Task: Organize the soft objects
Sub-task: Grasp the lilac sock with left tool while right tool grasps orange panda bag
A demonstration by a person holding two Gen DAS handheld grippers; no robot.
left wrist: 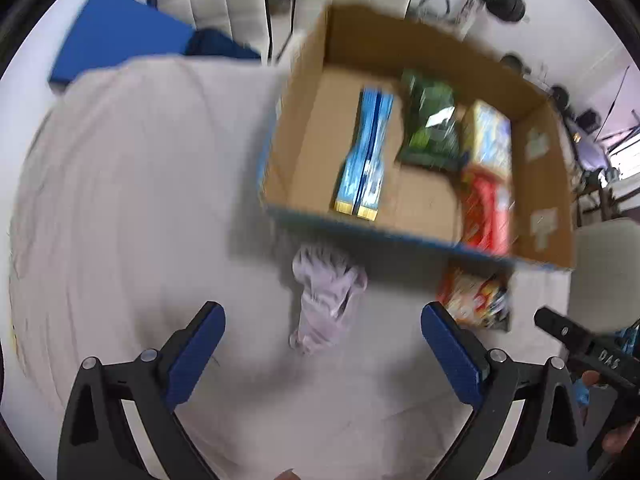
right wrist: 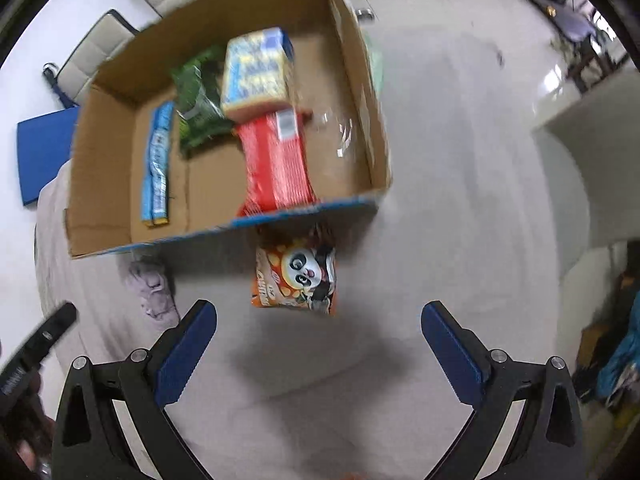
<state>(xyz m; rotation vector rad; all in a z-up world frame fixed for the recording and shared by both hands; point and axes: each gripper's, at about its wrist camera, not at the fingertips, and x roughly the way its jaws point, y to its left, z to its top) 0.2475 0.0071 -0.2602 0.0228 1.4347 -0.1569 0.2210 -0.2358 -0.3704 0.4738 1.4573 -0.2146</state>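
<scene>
Two wide-open tools are being held above a cloth-covered surface, with the cardboard box taken as landmark. The box is holding, from its left wall rightward, a blue packet, a green bag, a yellow-and-blue pack and a red pack. Outside its near wall, the panda snack bag is lying below the right part of that wall, touching or tucked under the rim, and a crumpled pale lilac cloth is lying below the left part.

The left hand-held gripper is being shown fully spread and empty, the lilac cloth lying ahead between its fingers. The right hand-held gripper is likewise being shown fully spread and empty, aimed at the snack bag.

Risks, as judged: the covering could be pinched together with the lilac cloth, since both are soft and close in tone. The box could be nudged, because both targets are lying against its wall. The snack bag could be crushed or could slip. The two tools, working near each other, could collide. Motion blur is limiting certainty.
</scene>
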